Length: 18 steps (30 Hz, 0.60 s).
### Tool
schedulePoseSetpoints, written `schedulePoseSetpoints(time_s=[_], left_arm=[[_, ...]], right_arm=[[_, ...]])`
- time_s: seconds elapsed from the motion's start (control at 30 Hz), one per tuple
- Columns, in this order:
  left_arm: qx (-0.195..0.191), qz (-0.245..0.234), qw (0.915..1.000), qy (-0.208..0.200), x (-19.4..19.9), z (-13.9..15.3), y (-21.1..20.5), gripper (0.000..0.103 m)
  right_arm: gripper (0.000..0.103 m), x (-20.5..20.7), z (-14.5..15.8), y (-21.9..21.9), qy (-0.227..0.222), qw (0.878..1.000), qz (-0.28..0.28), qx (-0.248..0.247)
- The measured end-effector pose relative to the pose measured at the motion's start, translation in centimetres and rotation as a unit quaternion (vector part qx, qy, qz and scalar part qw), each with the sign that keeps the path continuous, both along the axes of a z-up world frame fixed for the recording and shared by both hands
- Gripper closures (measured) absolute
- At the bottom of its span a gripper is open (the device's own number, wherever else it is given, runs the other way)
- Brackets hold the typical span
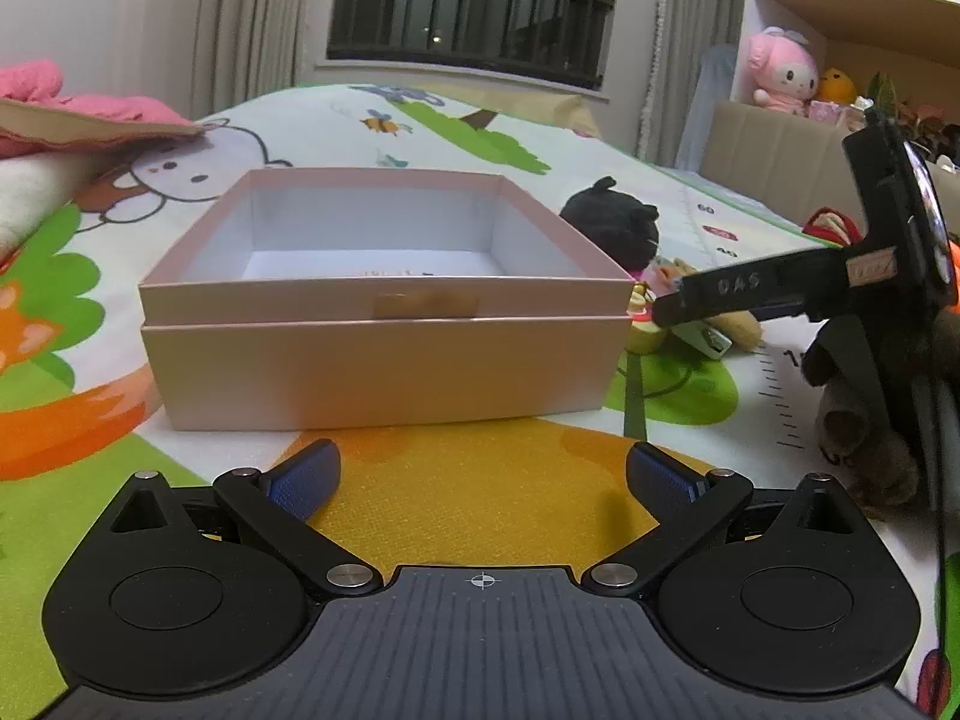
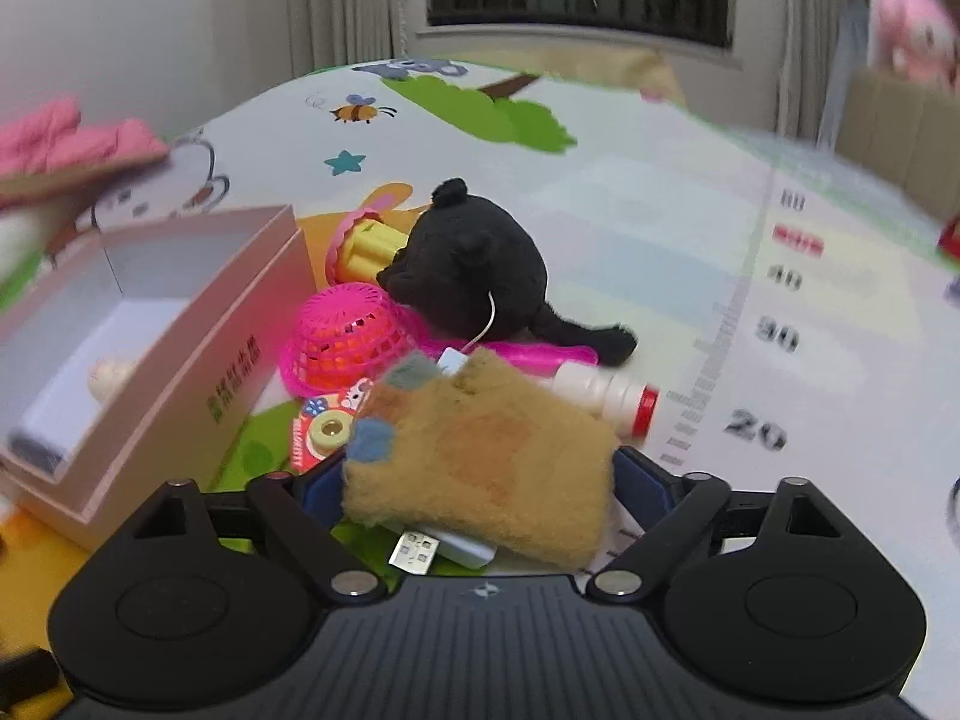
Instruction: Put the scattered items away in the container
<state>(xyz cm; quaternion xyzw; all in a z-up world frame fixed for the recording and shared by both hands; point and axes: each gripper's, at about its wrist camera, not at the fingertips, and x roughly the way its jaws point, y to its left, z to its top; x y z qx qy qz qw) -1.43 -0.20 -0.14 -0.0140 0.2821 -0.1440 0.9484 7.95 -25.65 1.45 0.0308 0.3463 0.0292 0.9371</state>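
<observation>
In the left wrist view an open pink box (image 1: 384,360) stands on the play mat straight ahead. My left gripper (image 1: 483,474) is open just short of it, with nothing between its fingers. My right gripper (image 1: 678,300) reaches into the toy pile to the right of the box. In the right wrist view my right gripper (image 2: 474,480) has a tan fuzzy pouch (image 2: 480,462) between its blue pads, which touch both of the pouch's sides. A white USB plug (image 2: 444,546) lies under the pouch. Left of the pile is the pink box (image 2: 180,372), with a small round item (image 2: 111,375) inside.
Behind the pouch lie a black plush (image 2: 474,276), a pink mesh basket (image 2: 342,342), a white bottle with a red cap (image 2: 606,396), a sticker card (image 2: 324,429) and a yellow toy (image 2: 366,246). A pink cushion (image 1: 90,114) sits far left. Shelves with plush toys (image 1: 780,72) stand at the right.
</observation>
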Motion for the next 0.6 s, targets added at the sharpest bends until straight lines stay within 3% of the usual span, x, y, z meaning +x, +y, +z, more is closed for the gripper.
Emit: schedulePoseSetpoints(time_s=[0.13, 0.33, 0.47, 0.53, 0.6], left_arm=[[-0.007, -0.002, 1.0, 0.002, 0.1, 0.1, 0.3, 0.0], [-0.038, -0.014, 0.9992, -0.002, -0.4, 0.4, 1.2, 0.0], [-0.065, -0.019, 0.9977, 0.008, -1.4, 0.9, 2.4, 0.0], [-0.068, -0.027, 0.9972, 0.012, -2.3, 1.2, 2.6, 0.0], [-0.067, -0.058, 0.9959, 0.02, -3.1, 1.6, 1.7, 0.0]], right_arm=[[0.028, -3.8, 0.7, 0.2, 0.002, 0.998, 0.046, 0.039], [0.025, -11.1, 0.5, 2.2, 0.033, 0.989, 0.124, 0.078], [0.012, -15.5, 0.8, 1.7, 0.006, 0.99, 0.106, 0.092], [0.0, -17.5, 1.1, 1.2, -0.035, 0.995, 0.068, 0.064], [0.0, -18.8, 0.9, 0.4, -0.071, 0.997, 0.01, 0.032]])
